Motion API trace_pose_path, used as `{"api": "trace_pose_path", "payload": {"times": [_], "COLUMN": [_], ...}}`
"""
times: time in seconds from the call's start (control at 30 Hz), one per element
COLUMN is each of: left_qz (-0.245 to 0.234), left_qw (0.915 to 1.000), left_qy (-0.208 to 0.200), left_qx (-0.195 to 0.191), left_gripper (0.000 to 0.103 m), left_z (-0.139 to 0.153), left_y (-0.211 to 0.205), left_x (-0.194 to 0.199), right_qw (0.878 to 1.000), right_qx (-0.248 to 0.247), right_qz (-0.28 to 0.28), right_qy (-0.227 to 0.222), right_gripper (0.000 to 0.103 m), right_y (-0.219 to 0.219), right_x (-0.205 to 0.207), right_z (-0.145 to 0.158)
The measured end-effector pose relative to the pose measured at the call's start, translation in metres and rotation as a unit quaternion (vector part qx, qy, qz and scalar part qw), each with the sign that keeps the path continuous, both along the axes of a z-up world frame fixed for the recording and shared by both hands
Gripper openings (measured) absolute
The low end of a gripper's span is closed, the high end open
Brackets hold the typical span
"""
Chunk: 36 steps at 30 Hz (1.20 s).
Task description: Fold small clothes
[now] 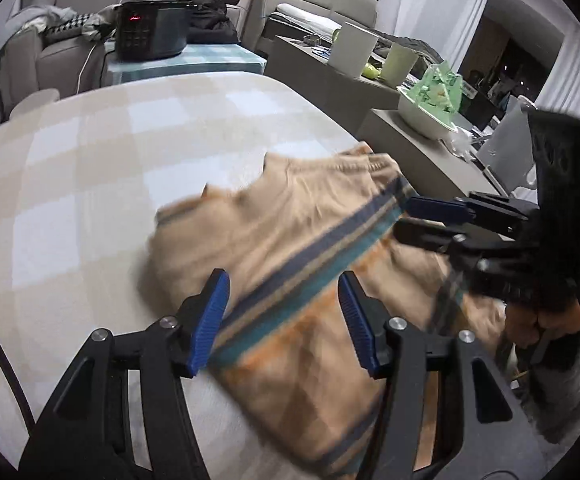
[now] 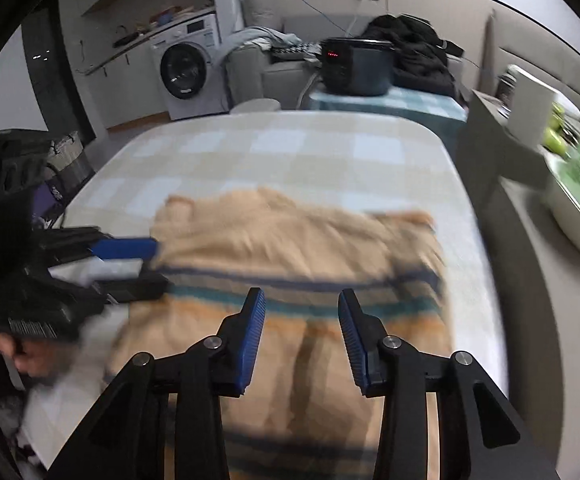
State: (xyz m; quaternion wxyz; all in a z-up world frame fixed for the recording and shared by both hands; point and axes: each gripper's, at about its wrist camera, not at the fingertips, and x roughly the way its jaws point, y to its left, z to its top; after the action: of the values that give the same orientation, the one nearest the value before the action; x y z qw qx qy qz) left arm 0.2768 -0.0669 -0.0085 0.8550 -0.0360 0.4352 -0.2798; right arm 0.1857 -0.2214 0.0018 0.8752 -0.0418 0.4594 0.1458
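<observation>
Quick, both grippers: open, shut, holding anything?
Left gripper: open, jaws apart above the striped garment.
Right gripper: open, nothing held.

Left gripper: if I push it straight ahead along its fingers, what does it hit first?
Most likely the striped beige garment: the left gripper points down at its blue and teal stripes, jaws open with nothing pinched. The checked tablecloth lies beneath. Depth is blurred, so the contact spot is uncertain.

Left tool [image 1: 284, 320] and right tool [image 2: 301, 338] both tilted downward, jaws parted
</observation>
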Motion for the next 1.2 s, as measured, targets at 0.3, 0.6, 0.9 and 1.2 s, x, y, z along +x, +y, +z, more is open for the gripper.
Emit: {"api": "trace_pose_path", "payload": {"times": [0.3, 0.6, 0.9, 1.2], "left_qz": [0.005, 0.067, 0.07, 0.115], "left_qw": [0.9983, 0.9924, 0.98, 0.9823], "left_qy": [0.041, 0.087, 0.144, 0.113], "left_qx": [-0.041, -0.055, -0.118, -0.094], "left_gripper": [0.048, 0.048, 0.039, 0.028], "left_z": [-0.024, -0.017, -0.042, -0.038], "left_y": [0.027, 0.059, 0.046, 0.07], "left_x": [0.039, -0.002, -0.019, -0.002], "right_qw": [0.997, 0.994, 0.983, 0.98], "right_qx": [-0.027, 0.04, 0.117, 0.135], "right_qz": [-0.054, -0.083, -0.067, -0.081], "right_qy": [0.046, 0.065, 0.123, 0.123], "right_gripper": [0.037, 0.047, 0.023, 0.021], "right_y": [-0.031, -0.101, -0.111, -0.055], "right_x": [0.045, -0.018, -0.023, 0.001], "right_z": [-0.033, -0.009, -0.041, -0.046]}}
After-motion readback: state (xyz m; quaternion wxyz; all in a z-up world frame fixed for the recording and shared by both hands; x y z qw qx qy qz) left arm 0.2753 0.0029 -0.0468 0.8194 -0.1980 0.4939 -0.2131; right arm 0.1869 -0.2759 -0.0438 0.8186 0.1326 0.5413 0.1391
